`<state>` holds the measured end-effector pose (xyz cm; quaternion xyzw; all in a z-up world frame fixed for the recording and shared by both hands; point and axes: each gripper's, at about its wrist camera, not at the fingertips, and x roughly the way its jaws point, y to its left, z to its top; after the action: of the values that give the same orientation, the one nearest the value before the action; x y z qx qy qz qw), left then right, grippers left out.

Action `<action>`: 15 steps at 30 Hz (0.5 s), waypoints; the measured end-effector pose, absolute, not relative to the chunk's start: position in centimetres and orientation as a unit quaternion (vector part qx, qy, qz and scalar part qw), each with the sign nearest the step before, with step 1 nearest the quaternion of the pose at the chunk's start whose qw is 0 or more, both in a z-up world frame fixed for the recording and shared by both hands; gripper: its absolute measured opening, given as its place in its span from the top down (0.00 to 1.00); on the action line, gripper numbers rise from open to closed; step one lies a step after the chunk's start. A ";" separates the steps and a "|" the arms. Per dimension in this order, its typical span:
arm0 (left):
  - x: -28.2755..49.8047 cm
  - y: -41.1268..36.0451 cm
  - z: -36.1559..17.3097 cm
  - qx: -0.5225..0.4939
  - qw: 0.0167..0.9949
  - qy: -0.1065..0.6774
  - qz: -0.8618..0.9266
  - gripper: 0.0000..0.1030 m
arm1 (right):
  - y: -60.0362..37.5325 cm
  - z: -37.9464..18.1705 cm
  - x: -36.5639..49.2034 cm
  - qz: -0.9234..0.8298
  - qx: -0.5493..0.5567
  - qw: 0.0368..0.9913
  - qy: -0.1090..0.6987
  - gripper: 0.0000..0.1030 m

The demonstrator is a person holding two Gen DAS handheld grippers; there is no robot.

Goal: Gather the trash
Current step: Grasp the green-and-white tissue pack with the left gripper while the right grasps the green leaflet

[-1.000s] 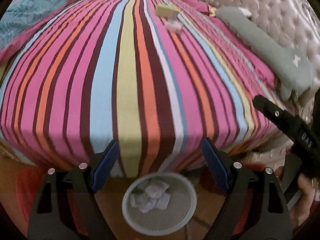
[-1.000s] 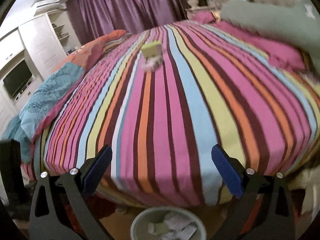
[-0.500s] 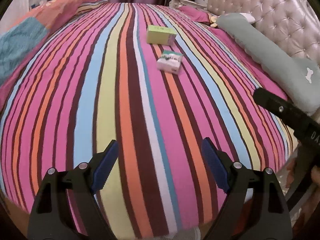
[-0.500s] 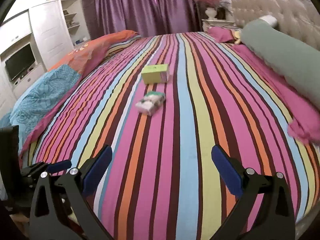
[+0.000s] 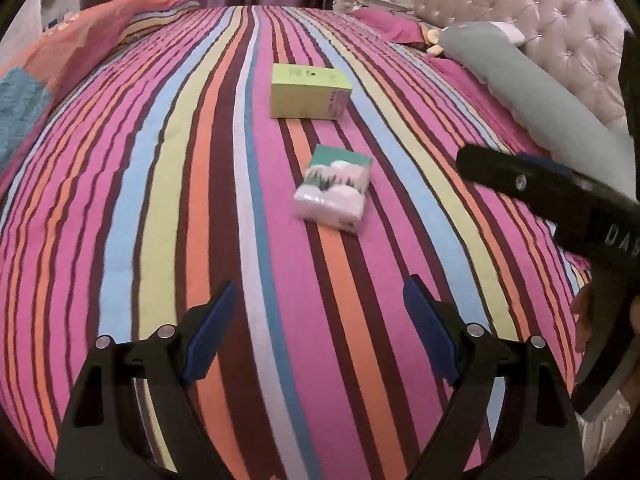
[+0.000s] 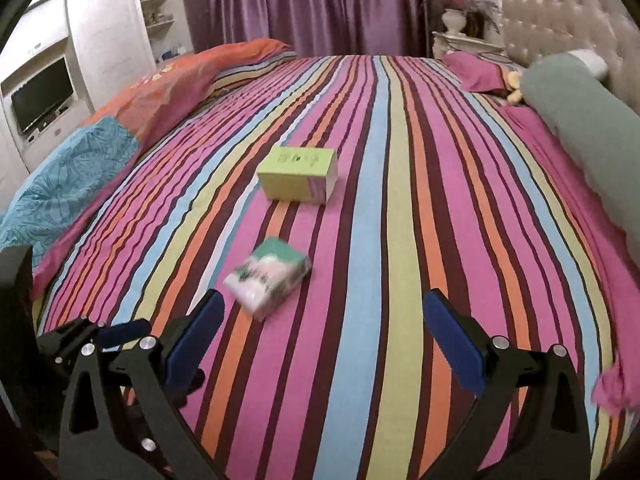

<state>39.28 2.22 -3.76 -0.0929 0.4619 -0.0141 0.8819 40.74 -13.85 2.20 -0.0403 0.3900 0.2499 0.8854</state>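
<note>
A wide bed (image 5: 168, 184) under a striped cover of pink, brown, blue, yellow and orange fills both wrist views. A tufted headboard (image 5: 560, 20) stands at about 1 o'clock in the left wrist view, with a long grey-green bolster (image 5: 532, 92) lying along it. An orange and blue quilt (image 6: 100, 136) is bunched along the bed's edge at 10 o'clock in the right wrist view, with purple curtains (image 6: 312, 4) at 12 o'clock behind it. The two pieces of trash lie on the cover near the middle of the bed, close together but apart: a yellow-green box (image 5: 310, 92) farther off at 12 o'clock, and a soft tissue pack (image 5: 334, 194) nearer the grippers. The left gripper (image 5: 318, 326) hangs over bare stripes with its blue pads spread wide and nothing between them; the pack lies ahead of it, untouched. The right gripper (image 6: 324, 334) is also spread wide and empty; in its own view the pack (image 6: 268, 278) sits just ahead of its left pad, and I cannot tell whether they touch.
</note>
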 end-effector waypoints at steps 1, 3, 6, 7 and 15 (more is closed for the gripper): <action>40.0 2.3 -4.0 -0.094 0.881 0.464 -0.012 0.20 | -13.6 2.1 41.5 0.252 -0.044 0.884 0.391 0.08; 41.3 2.3 -4.5 -0.095 0.879 0.467 -0.010 0.20 | -12.9 1.8 43.1 0.258 -0.054 0.881 0.394 0.08; 43.0 2.3 -4.9 -0.102 0.879 0.466 -0.014 0.20 | -11.7 1.3 45.1 0.266 -0.080 0.876 0.394 0.08; 43.3 2.3 -4.9 -0.104 0.879 0.466 -0.016 0.20 | -11.2 1.1 45.7 0.268 -0.089 0.874 0.394 0.08; 46.1 2.0 -5.7 -0.097 0.879 0.466 -0.021 0.20 | -8.0 0.2 50.0 0.291 -0.165 0.862 0.382 0.08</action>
<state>46.14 2.01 -5.70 -0.0967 0.4663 -0.0210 0.8791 50.05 -8.02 0.16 -0.1645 0.3817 0.2908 0.8618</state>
